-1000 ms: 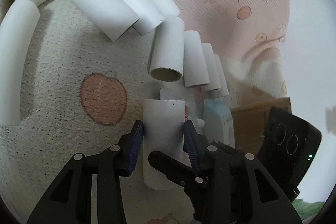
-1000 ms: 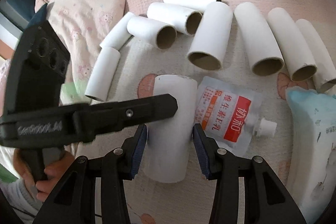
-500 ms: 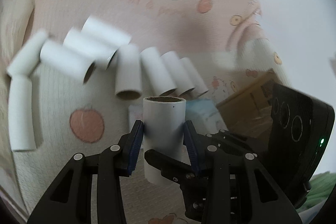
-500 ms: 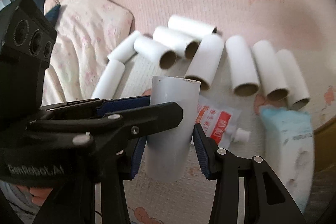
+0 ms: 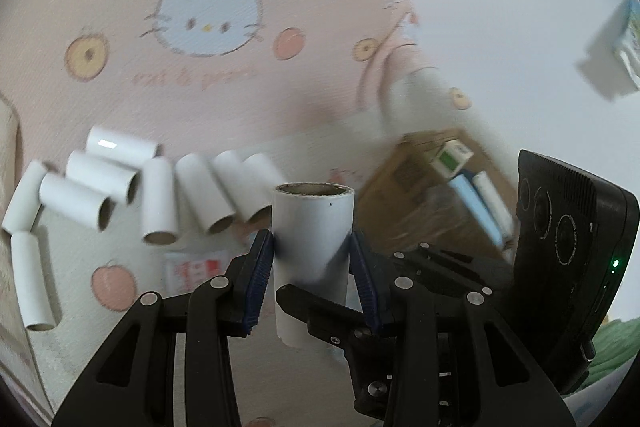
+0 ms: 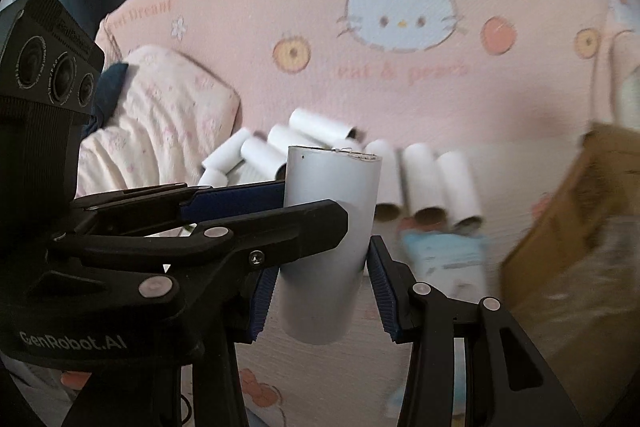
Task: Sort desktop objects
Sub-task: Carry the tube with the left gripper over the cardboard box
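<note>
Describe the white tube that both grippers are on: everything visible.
The white tube is a plain white cylinder that looks like cardboard, with a brown inner core showing at its open top rim, which looks slightly frayed in the right wrist view. It is held roughly upright, clear of the bedding. The left gripper pinches its middle with blue ribbed pads on both sides; the right gripper clamps it crosswise, lower down. A small dark speck marks its upper wall. Nothing else touches it.

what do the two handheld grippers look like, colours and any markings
Both are black plastic. The left gripper and right gripper have angular fingers with silver rivets and ribbed blue pads. The left one's body carries three round lenses and white "GenRobot.AI" lettering; the right one's shows three lenses and a green light.
</note>
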Tool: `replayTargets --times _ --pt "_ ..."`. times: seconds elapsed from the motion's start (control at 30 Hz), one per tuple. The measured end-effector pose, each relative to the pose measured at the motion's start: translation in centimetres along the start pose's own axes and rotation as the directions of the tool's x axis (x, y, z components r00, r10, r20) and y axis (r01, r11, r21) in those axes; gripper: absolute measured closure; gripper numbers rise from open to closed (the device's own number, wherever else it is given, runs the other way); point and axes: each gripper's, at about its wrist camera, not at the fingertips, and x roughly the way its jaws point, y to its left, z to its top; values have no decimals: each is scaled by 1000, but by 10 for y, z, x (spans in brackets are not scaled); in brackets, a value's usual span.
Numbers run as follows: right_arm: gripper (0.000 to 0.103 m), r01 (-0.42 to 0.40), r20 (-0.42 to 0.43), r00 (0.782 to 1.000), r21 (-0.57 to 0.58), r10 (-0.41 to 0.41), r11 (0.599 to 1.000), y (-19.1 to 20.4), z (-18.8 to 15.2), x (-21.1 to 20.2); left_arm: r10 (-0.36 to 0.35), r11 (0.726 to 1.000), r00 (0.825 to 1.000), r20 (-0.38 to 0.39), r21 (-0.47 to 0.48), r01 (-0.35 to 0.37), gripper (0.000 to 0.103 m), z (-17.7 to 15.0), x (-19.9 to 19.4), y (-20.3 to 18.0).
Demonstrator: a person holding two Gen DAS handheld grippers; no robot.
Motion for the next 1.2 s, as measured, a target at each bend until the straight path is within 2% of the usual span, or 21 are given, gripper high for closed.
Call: replayTargets --times 0.2,0.33,0.47,0.63,0.87,1.0,1.2 --pt "61 65 48 997 5 -65 998 -12 6 -36 -56 998 998 -12 31 56 60 23 0 -34" --pt "61 104 89 991 2 -104 995 -22 16 -61 -81 992 997 8 94 80 60 43 -5 -63" --pt "61 142 162 977 -7 -139 990 -32 31 -92 -98 982 994 39 163 90 60 65 -10 -91" --pt "61 190 217 958 9 -187 982 -52 45 -121 -135 967 991 0 217 131 60 92 1 -114" --pt "61 258 205 943 44 -261 965 -84 51 -138 -167 955 984 -61 238 177 60 108 35 -147" --pt "61 248 188 947 80 -259 965 -108 52 -144 -179 948 977 -118 243 204 60 116 57 -163" --pt "61 226 109 964 138 -242 964 -151 49 -136 -166 951 960 -225 221 216 60 123 101 -176"
